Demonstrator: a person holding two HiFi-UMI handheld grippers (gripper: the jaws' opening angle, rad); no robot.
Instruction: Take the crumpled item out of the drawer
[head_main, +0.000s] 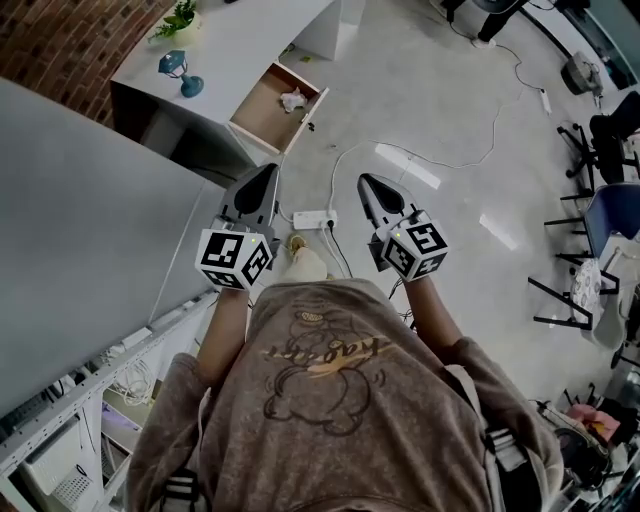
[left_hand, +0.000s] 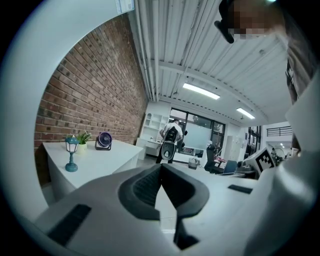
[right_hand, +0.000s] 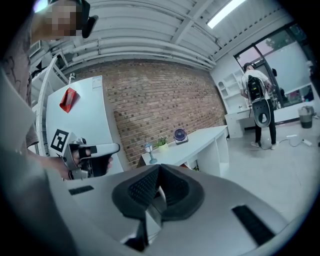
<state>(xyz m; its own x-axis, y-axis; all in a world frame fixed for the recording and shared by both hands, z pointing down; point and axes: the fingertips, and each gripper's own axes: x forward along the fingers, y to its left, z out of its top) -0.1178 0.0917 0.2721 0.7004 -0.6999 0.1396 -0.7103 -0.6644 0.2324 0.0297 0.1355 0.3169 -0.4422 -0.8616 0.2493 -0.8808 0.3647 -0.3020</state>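
Note:
A crumpled white item (head_main: 293, 99) lies in the open wooden drawer (head_main: 262, 118) of a white desk (head_main: 230, 45), far ahead of me on the floor level below. I hold both grippers up at chest height, well short of the drawer. My left gripper (head_main: 268, 170) points toward the desk with its jaws shut and nothing between them (left_hand: 161, 166). My right gripper (head_main: 366, 181) hangs beside it, also shut and empty (right_hand: 159, 167). In both gripper views the drawer is hidden, behind the jaws or out of frame.
A blue lamp (head_main: 180, 72) and a potted plant (head_main: 180, 18) stand on the desk. A large grey panel (head_main: 80, 220) rises at my left. A power strip (head_main: 314, 218) and cables lie on the floor ahead. Chairs (head_main: 600, 230) stand at right. A person (left_hand: 171, 137) stands far off.

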